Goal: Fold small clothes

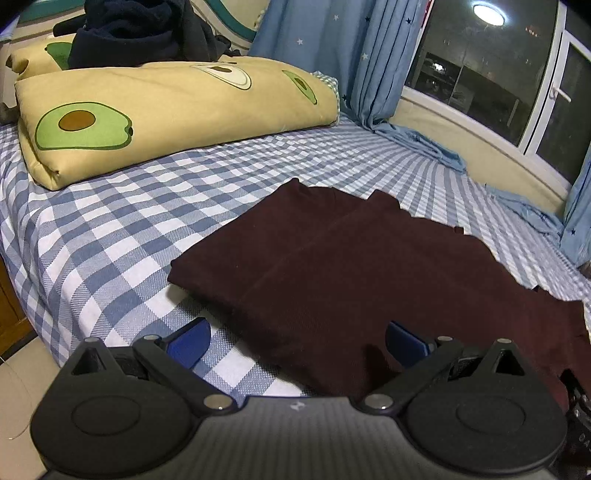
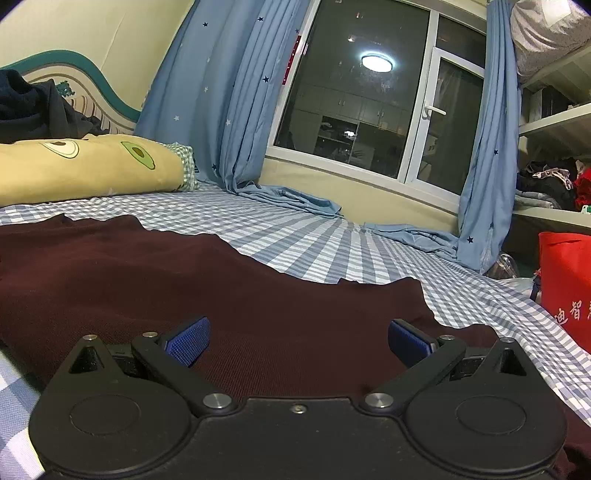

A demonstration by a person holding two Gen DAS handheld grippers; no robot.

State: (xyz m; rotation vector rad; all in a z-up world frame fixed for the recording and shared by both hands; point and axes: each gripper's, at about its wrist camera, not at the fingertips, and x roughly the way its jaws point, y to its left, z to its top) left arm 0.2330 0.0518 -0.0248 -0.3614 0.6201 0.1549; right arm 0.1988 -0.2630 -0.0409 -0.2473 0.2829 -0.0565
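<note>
A dark maroon garment [image 1: 351, 266] lies flat on the blue-and-white checked bed sheet [image 1: 110, 229], its left part folded over with a straight edge. My left gripper [image 1: 297, 341] is open and empty, just above the garment's near left edge. In the right wrist view the same maroon garment [image 2: 184, 280] spreads under my right gripper [image 2: 299, 341], which is open and empty, low over the cloth. Blue pads [image 2: 190, 339] show on the fingers.
A folded yellow avocado-print quilt [image 1: 166, 107] with dark clothes [image 1: 140, 33] on top lies at the head of the bed. Blue star curtains [image 2: 221, 110] hang by the window and trail onto the sheet. A red bag [image 2: 565, 288] stands at the right; shelves with clothes [image 2: 546, 181] behind it.
</note>
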